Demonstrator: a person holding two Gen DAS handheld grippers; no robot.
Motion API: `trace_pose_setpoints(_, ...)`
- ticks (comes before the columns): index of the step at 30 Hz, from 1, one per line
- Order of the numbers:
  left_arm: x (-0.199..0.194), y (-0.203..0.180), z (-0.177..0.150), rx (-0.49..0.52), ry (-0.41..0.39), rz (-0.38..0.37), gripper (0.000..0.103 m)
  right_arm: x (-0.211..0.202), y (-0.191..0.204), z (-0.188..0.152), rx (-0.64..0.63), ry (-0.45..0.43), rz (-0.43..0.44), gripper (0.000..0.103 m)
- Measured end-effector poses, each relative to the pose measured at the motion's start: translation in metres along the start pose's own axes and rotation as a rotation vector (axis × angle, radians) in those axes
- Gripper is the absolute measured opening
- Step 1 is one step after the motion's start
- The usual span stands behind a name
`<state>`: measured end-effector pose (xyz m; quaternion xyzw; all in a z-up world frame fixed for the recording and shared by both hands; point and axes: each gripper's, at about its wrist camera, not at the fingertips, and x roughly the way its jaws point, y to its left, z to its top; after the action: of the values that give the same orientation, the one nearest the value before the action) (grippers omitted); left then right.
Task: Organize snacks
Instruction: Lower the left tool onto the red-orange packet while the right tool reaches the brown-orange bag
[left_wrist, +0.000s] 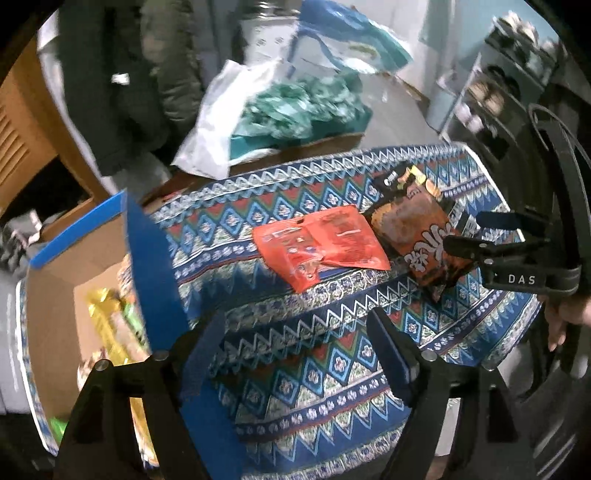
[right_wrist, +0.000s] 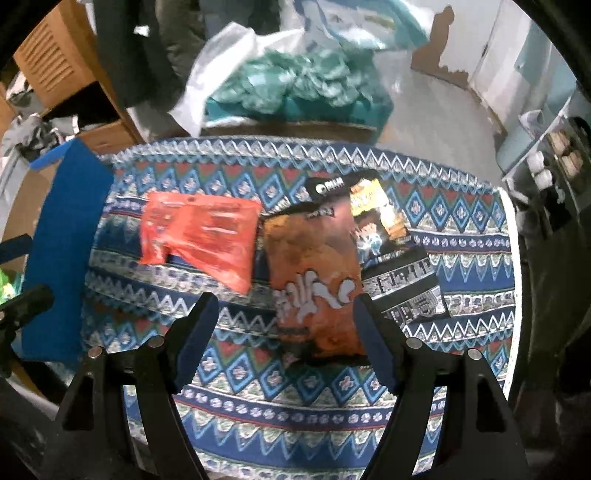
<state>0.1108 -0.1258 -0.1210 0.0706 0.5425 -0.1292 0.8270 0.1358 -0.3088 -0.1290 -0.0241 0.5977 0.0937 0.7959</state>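
A flat red snack packet (left_wrist: 321, 242) (right_wrist: 201, 236) lies on the patterned tablecloth (left_wrist: 295, 369) (right_wrist: 295, 406). Beside it lies a dark orange snack bag (left_wrist: 421, 236) (right_wrist: 317, 280) with a black printed part on its right. A cardboard box with blue flaps (left_wrist: 151, 266) (right_wrist: 62, 258) stands at the table's left and holds yellow and green packets (left_wrist: 110, 317). My left gripper (left_wrist: 295, 350) is open and empty above the cloth beside the box. My right gripper (right_wrist: 286, 328) is open over the orange bag's near end; it also shows in the left wrist view (left_wrist: 469, 236).
Beyond the table's far edge sit a white plastic bag (left_wrist: 214, 122) and teal packaging (left_wrist: 303, 107) (right_wrist: 295, 85). A wooden cabinet (left_wrist: 26, 140) stands at the left, a shelf unit (left_wrist: 491, 92) at the right.
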Motion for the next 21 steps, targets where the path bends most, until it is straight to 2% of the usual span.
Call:
trace_pose_setpoints(5, 0.033, -0.011, 0.020, 0.090, 0.041, 0.003, 0.081, 0.023, -0.011, 0.005, 0.013, 0.036, 0.008, 0.075)
trace_pose_setpoints(10, 0.065, -0.025, 0.034, 0.271, 0.073, 0.050, 0.081, 0.039, -0.015, 0.008, 0.018, 0.050, 0.025, 0.075)
trace_pose_setpoints(14, 0.084, -0.034, 0.042, 0.365, 0.087, 0.033, 0.081, 0.047, -0.015, 0.007, 0.003, 0.058, 0.020, 0.075)
trace_pose_setpoints(21, 0.115, -0.041, 0.056, 0.411, 0.123, 0.022, 0.081, 0.058, -0.014, 0.008, -0.019, 0.061, 0.000, 0.075)
